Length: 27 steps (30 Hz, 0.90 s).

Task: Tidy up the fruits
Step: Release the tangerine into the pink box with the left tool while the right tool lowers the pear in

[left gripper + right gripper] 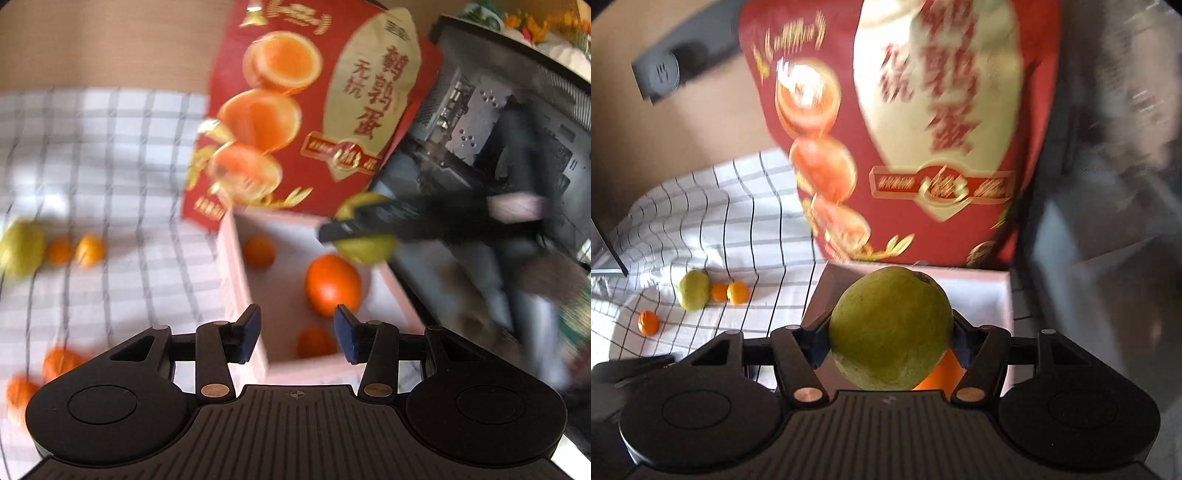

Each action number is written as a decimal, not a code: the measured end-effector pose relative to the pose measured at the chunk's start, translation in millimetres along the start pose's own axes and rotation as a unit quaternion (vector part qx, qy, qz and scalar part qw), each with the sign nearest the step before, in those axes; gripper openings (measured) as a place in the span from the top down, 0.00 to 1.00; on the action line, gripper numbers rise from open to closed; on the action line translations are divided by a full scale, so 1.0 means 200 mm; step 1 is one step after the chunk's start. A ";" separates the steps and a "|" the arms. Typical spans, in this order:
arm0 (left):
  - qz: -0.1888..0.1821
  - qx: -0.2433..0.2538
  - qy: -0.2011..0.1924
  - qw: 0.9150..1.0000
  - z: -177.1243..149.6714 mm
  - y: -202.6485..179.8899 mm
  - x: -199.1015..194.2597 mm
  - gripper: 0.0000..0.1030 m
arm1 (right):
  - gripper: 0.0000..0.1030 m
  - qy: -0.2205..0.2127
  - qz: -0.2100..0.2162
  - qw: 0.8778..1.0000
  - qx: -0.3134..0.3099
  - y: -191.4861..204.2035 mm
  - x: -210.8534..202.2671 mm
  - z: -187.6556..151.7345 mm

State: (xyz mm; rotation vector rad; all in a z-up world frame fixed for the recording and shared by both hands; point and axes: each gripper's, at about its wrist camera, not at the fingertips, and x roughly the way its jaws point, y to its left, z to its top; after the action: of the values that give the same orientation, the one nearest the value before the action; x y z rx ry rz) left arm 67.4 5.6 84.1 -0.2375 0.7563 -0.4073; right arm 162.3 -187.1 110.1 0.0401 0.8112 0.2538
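We see the right tool [890, 332] clenched on a green fruit [890, 328], held above the pink box [236, 273]. Left tool [297, 332] gapes wide, gripping nothing, over the box's near edge; oranges [332, 284] lie inside.

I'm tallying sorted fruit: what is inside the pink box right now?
Inside the pink box, the left wrist view shows three orange fruits: a large orange and two smaller ones. The left gripper covers part of the near corner.
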 end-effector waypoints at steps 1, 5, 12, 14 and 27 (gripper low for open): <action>0.001 -0.010 0.003 1.000 -0.05 0.03 -0.04 0.53 | 0.39 0.009 0.001 1.000 -0.005 0.03 0.05 0.00; 0.034 -0.046 0.017 0.998 -0.26 0.21 -0.21 0.53 | 0.39 0.039 -0.019 0.998 -0.048 0.14 0.25 -0.02; 0.152 -0.155 0.015 0.976 -0.49 0.55 -0.50 0.53 | 0.39 0.054 -0.061 0.988 -0.134 0.32 0.44 -0.10; 0.168 -0.177 0.005 0.970 -0.51 0.62 -0.56 0.53 | 0.39 0.060 -0.058 0.987 -0.136 0.35 0.46 -0.11; 0.169 -0.171 -0.005 0.971 -0.54 0.74 -0.62 0.53 | 0.35 0.022 -0.101 0.990 -0.093 0.34 0.23 -0.19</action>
State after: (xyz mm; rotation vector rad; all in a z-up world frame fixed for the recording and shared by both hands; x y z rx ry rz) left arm -50.2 185.1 31.7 -0.4246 0.8387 0.0512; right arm 151.2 -111.6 60.9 -0.2214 0.8252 0.1386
